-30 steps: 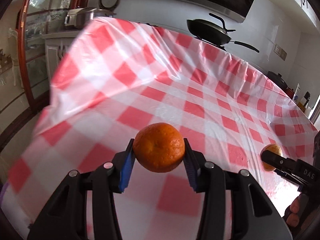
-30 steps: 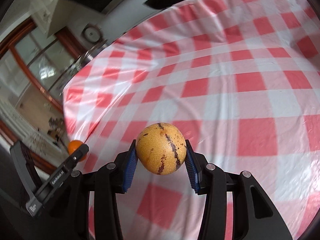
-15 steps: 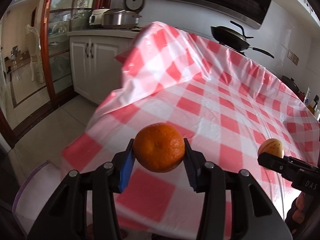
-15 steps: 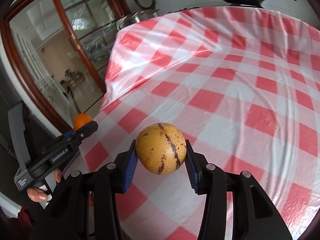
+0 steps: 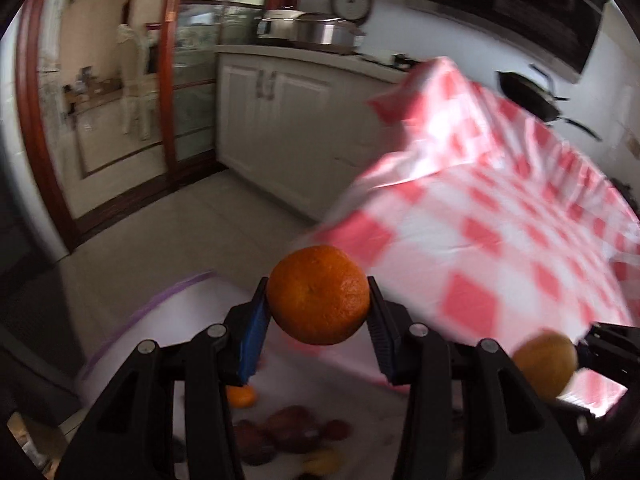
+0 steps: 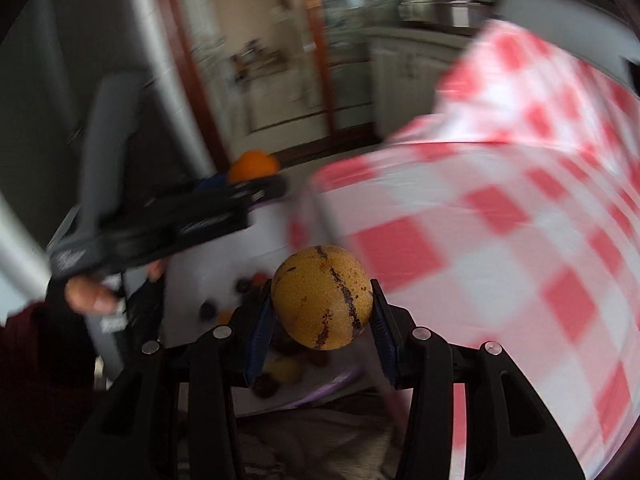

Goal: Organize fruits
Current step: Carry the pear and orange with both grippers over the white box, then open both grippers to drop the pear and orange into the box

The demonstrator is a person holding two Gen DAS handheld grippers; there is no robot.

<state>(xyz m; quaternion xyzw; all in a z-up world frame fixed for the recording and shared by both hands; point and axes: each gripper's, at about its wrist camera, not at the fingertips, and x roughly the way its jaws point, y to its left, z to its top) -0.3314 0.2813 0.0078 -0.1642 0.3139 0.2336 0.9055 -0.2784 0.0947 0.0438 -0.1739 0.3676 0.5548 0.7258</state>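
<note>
My left gripper (image 5: 318,316) is shut on an orange tangerine (image 5: 318,294), held in the air past the table's left edge. My right gripper (image 6: 322,316) is shut on a yellow fruit with dark streaks (image 6: 322,296). In the left wrist view the yellow fruit (image 5: 546,362) shows at the lower right. In the right wrist view the tangerine (image 6: 252,165) and left gripper show at the upper left. Below both grippers lies a white tray with a purple rim (image 5: 172,296) holding several red, orange and yellow fruits (image 5: 288,430).
The table with the red and white checked cloth (image 5: 500,232) is to the right. White cabinets (image 5: 276,120) and a wood-framed glass door (image 5: 168,80) stand beyond the tiled floor. A black wok (image 5: 528,94) sits at the far end.
Both grippers have swung left off the table with their fruits. The white tray with fruits has come into view beneath them. The views are blurred by motion.
</note>
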